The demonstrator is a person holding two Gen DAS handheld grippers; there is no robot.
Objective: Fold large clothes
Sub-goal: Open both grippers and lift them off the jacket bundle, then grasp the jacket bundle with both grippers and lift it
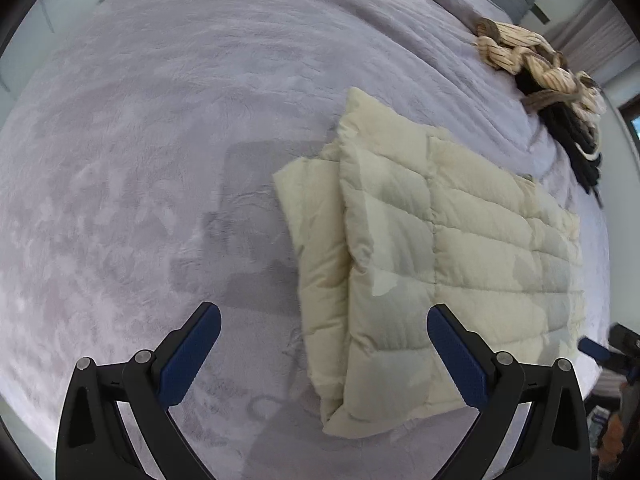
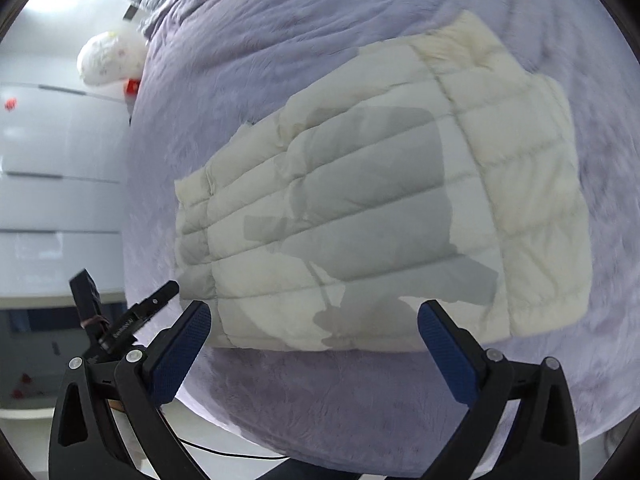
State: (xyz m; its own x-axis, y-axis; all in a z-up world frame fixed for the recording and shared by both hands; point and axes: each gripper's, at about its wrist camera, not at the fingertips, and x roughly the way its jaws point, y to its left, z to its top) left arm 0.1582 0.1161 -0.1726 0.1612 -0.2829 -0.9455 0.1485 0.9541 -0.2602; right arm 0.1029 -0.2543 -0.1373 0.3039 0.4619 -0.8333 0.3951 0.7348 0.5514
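A cream quilted puffer jacket (image 1: 448,264) lies folded into a thick rectangle on a lilac fleece bed cover (image 1: 160,140). In the left wrist view my left gripper (image 1: 324,344) is open and empty, held above the jacket's near left edge. In the right wrist view the same jacket (image 2: 380,208) lies flat ahead, and my right gripper (image 2: 314,344) is open and empty above its near edge. The right gripper also shows at the right edge of the left wrist view (image 1: 612,352), and the left one at the lower left of the right wrist view (image 2: 132,320).
A heap of striped beige and black clothes (image 1: 552,92) lies at the bed's far right edge. White drawers (image 2: 56,168) and a white stuffed bag (image 2: 108,56) stand beside the bed. The bed cover (image 2: 320,392) ends near my right gripper.
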